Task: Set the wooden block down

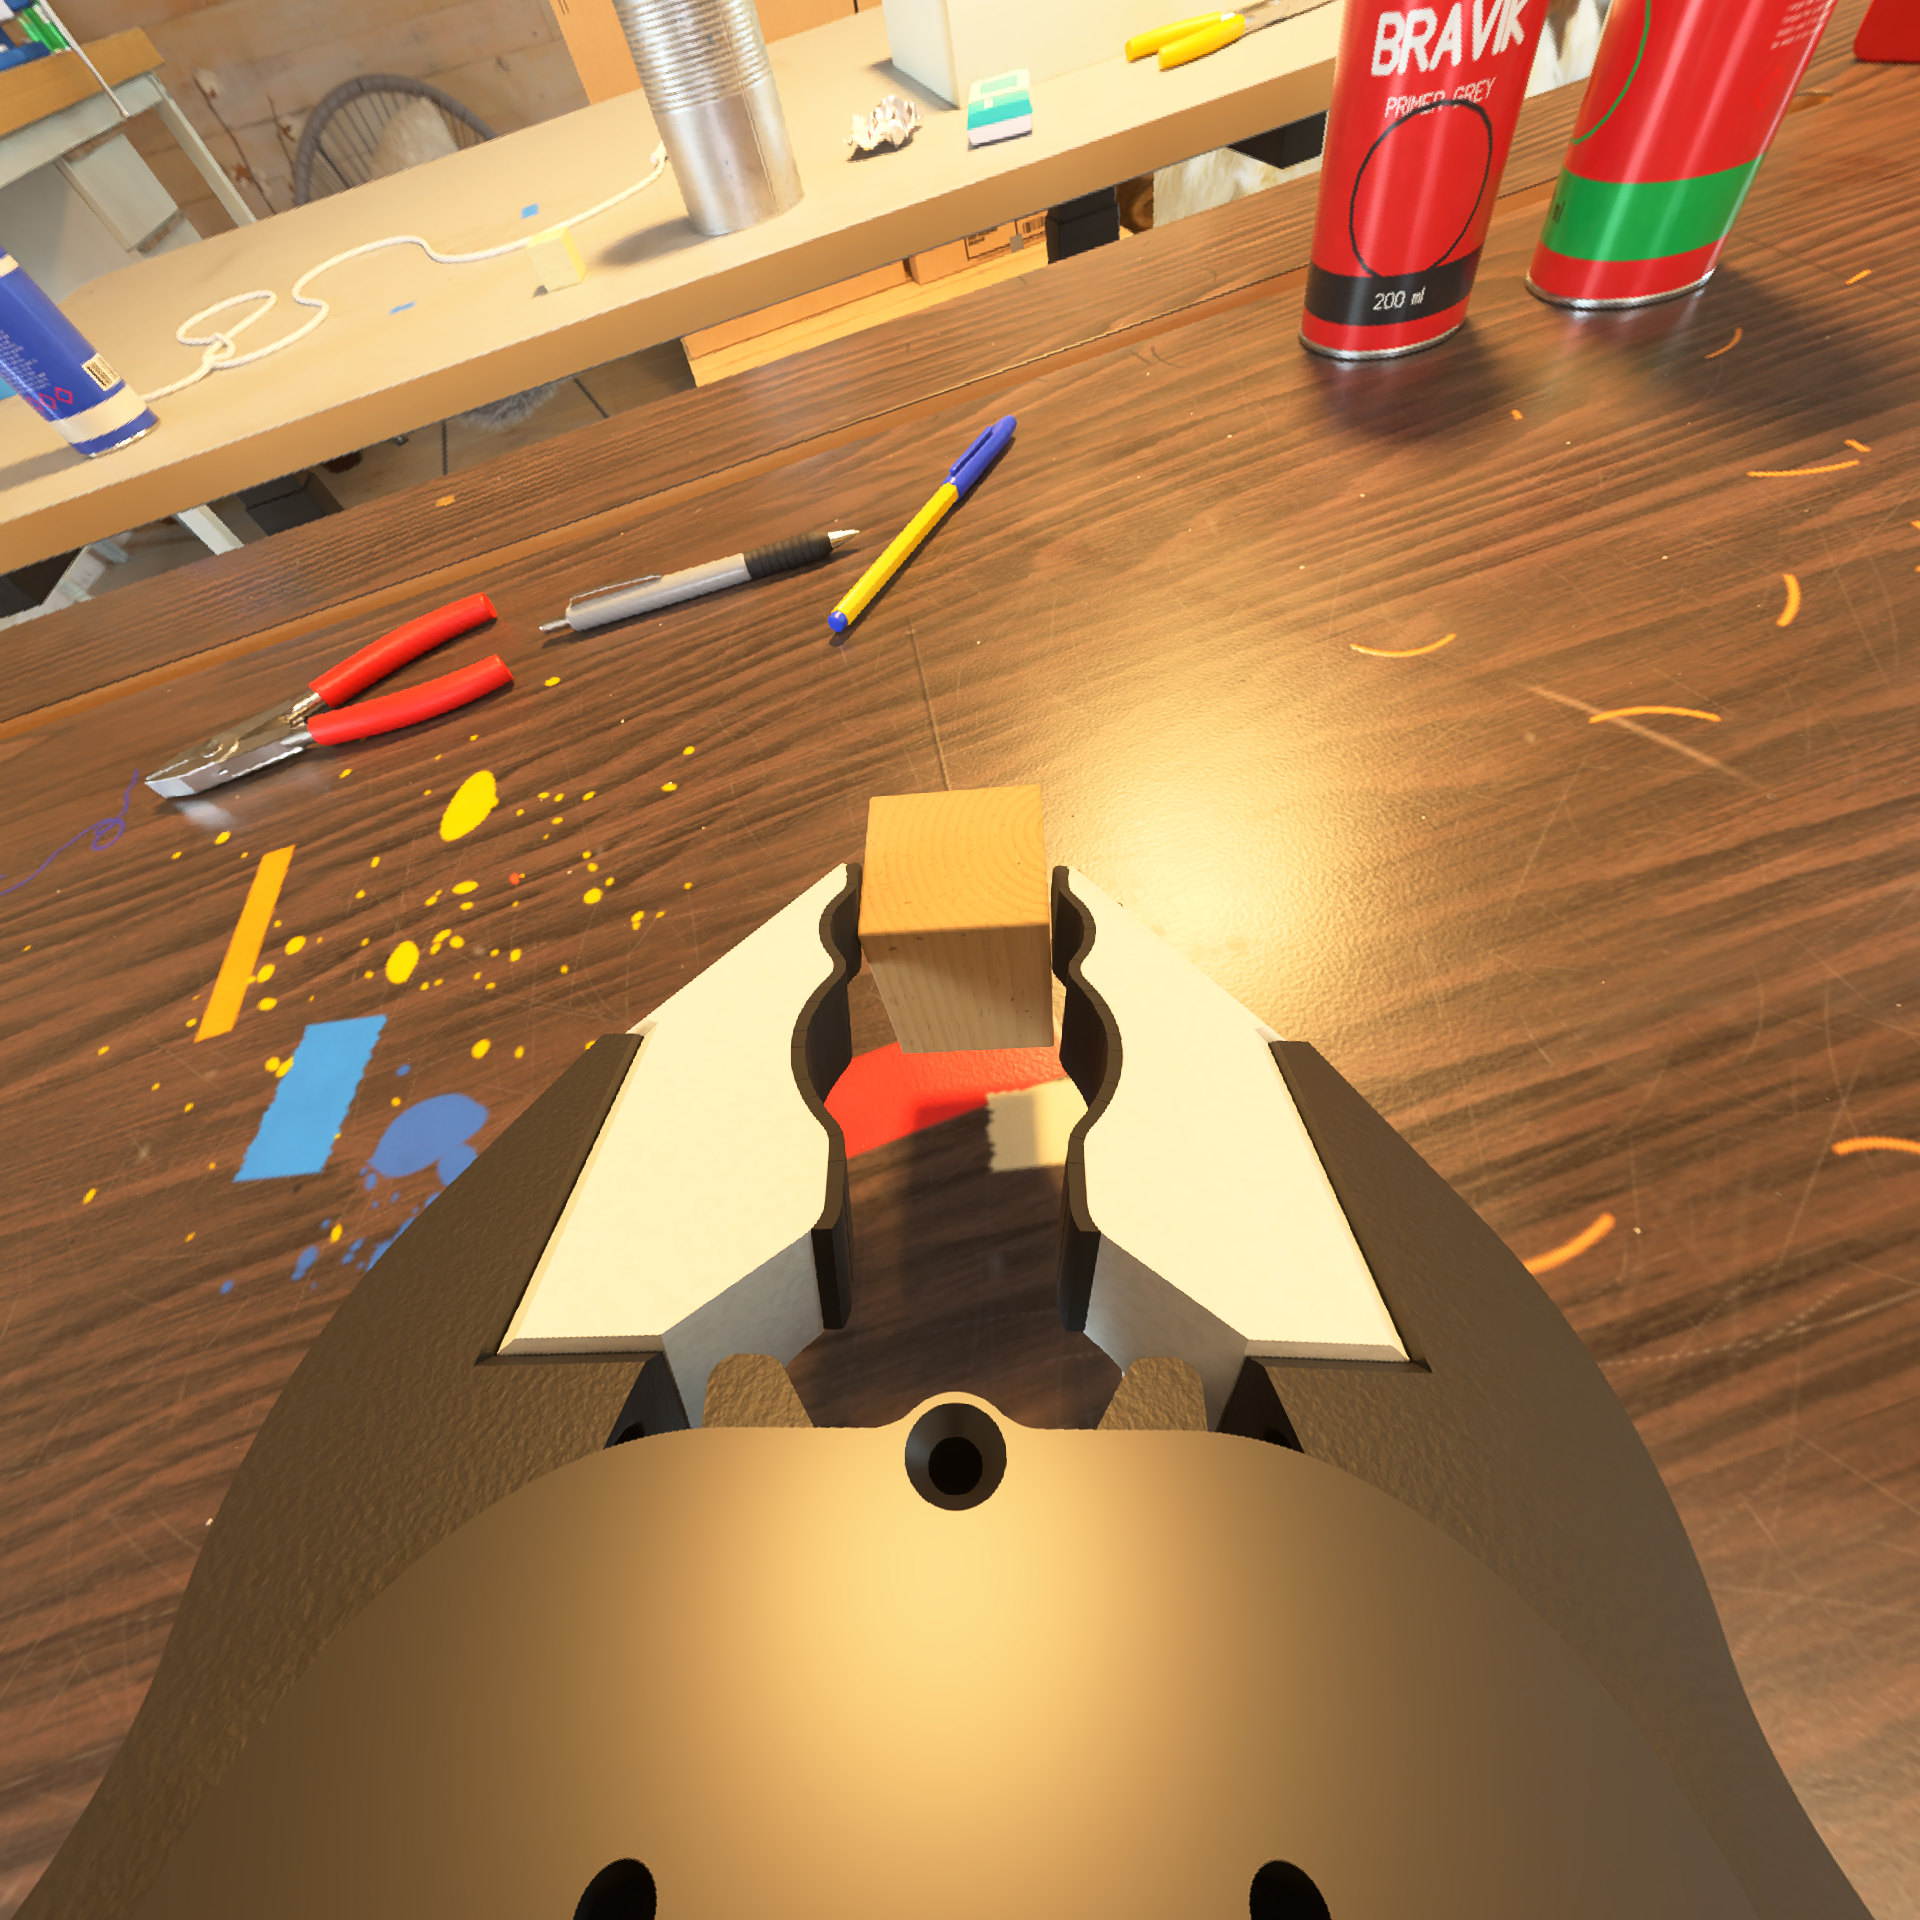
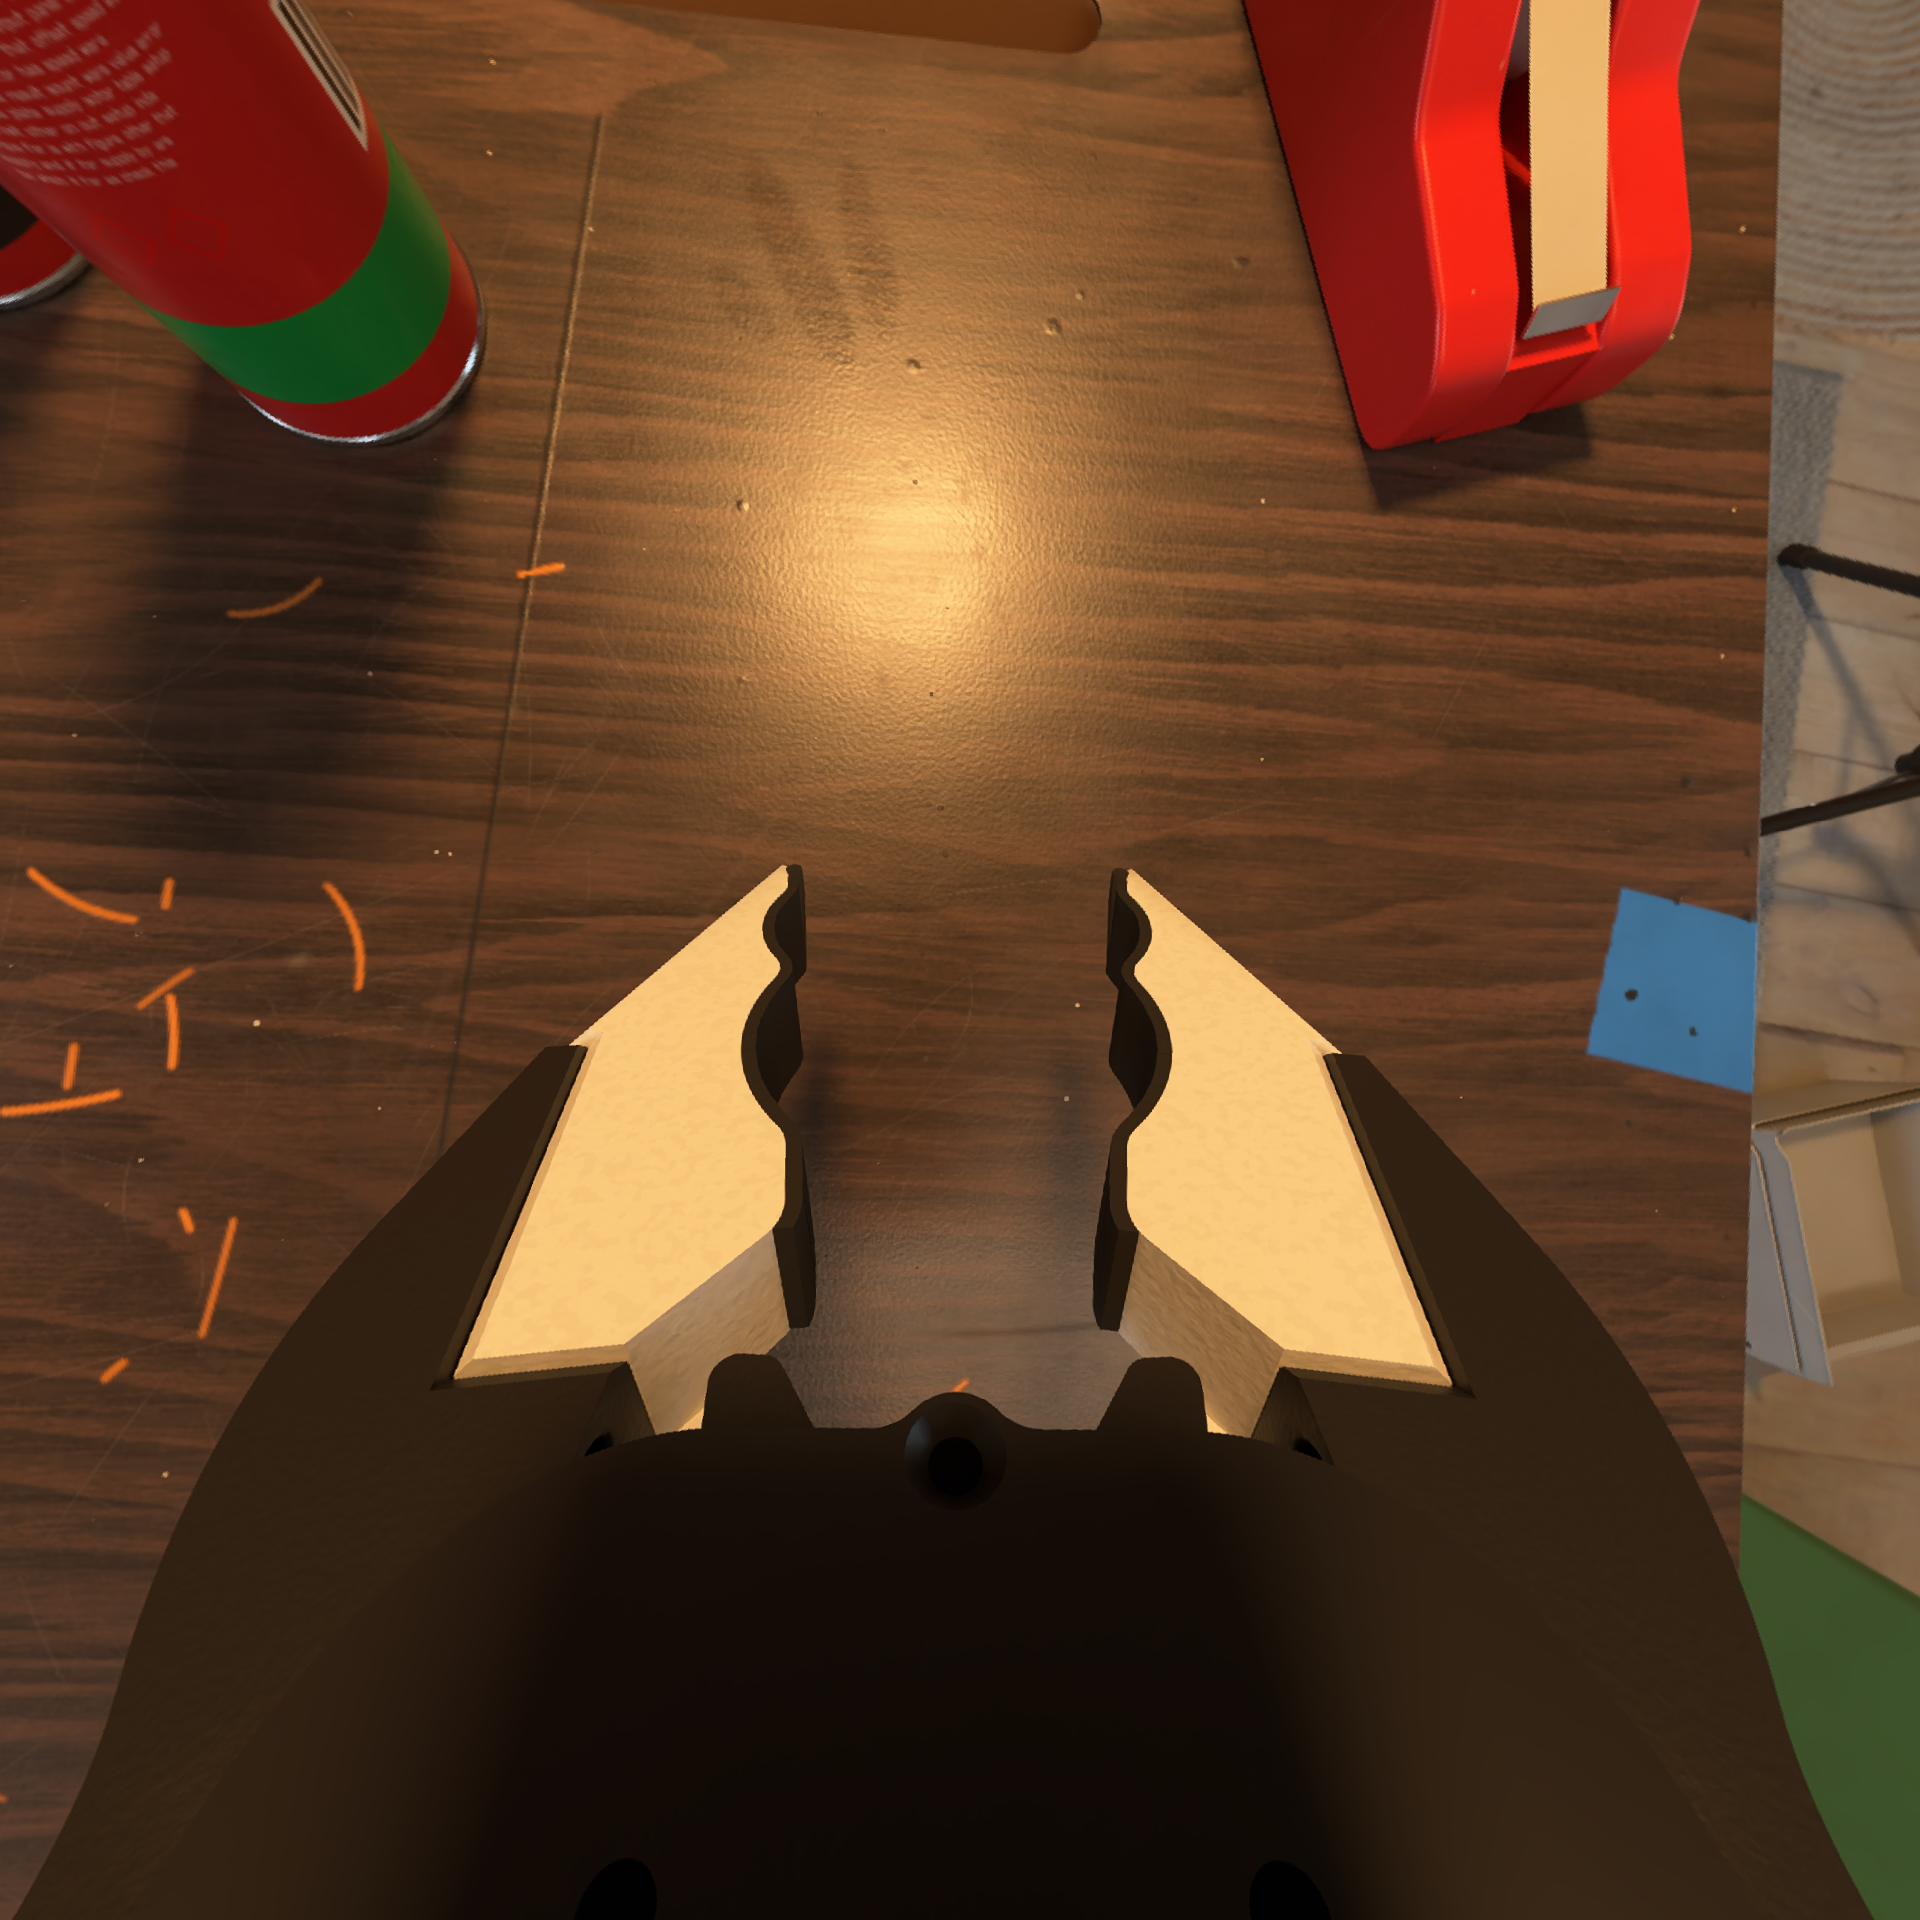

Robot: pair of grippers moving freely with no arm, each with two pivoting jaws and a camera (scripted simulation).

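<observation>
In the left wrist view, the left gripper (image 1: 956, 894) has its fingers closed onto the sides of the wooden block (image 1: 954, 914), which is pinched at the fingertips above the dark table (image 1: 1351, 831), over a red paint patch (image 1: 914, 1096); pliers (image 1: 332, 691), two pens and two red spray cans lie farther off. In the right wrist view, the right gripper (image 2: 956, 894) hangs over bare tabletop with its fingers spread wide and nothing between them, a red and green can (image 2: 260, 229) ahead to its left and a red tape dispenser (image 2: 1486, 208) ahead to its right.
</observation>
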